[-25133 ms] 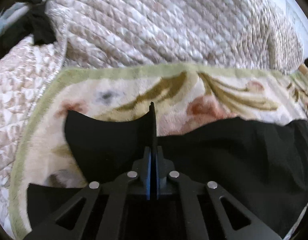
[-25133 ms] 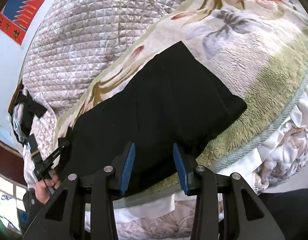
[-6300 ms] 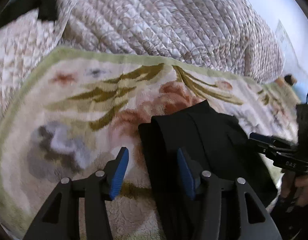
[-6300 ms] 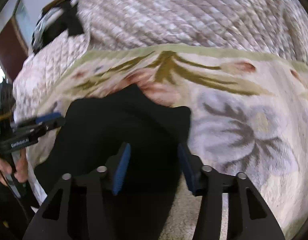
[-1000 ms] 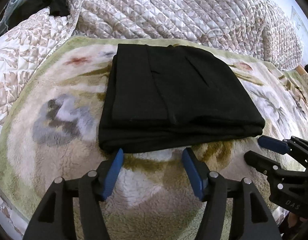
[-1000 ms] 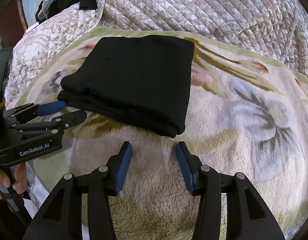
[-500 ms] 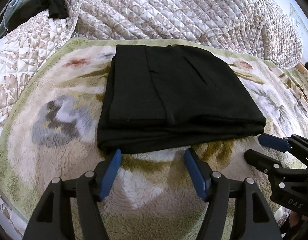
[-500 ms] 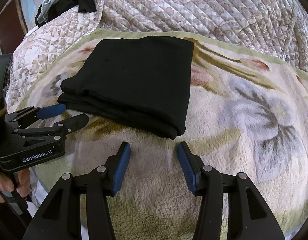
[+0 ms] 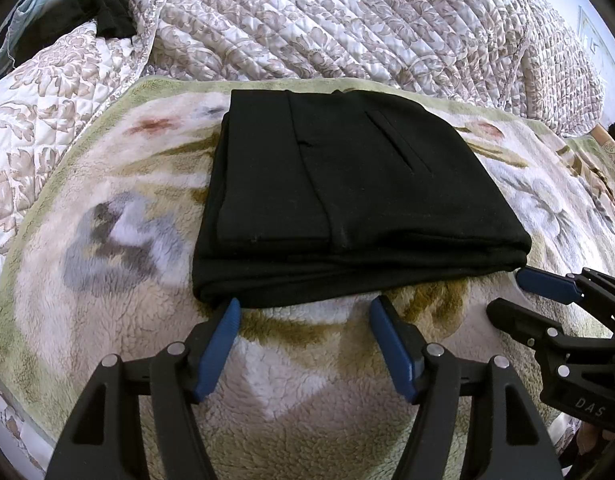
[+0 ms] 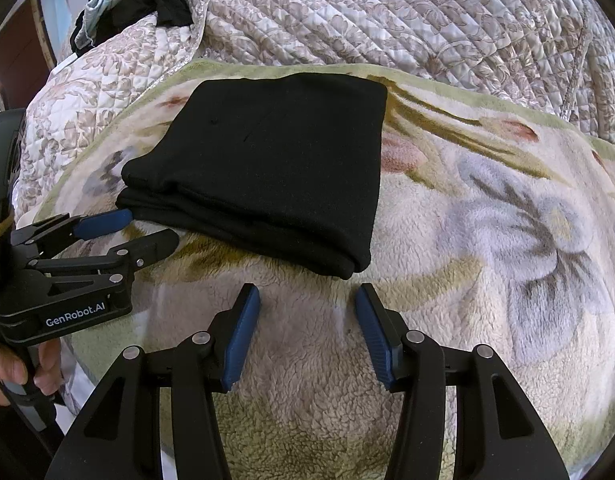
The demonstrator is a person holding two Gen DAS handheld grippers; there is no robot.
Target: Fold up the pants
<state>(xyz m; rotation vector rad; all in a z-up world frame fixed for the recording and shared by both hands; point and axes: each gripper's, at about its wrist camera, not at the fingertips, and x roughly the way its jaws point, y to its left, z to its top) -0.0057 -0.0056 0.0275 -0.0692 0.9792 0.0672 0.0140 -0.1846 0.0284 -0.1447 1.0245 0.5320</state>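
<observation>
Now, scene: a bed seen from two cameras, one on each hand-held gripper, both looking down along their fingers.
Pants: black pants (image 9: 347,200) folded into a thick, neat rectangle, lying flat on a fleece blanket (image 9: 119,320) printed with pale flowers.
Left gripper: the left gripper (image 9: 305,316) has its two blue-padded fingers spread apart with only fleece between them; it holds nothing.
Pants and left fingers: the folded near edge lies just beyond the fingertips, and the left fingertip sits right at the bundle's near left corner; whether it touches cannot be told.
Right gripper: the right gripper (image 10: 307,300) has its fingers parted as well, with bare fleece between the pads and nothing gripped.
Pants and right fingers: the bundle's near right corner lies just ahead of the fingertips, a little apart from them.
Hand: a person's hand (image 10: 11,368) grips the left gripper's handle, at the left edge of the right camera's view.
Beyond the pants: a quilted floral bedspread (image 9: 347,20), bunched up past the fleece's far edge.
Far corner: dark clothes (image 10: 147,4) heaped on the bedspread, well beyond the fingers.
</observation>
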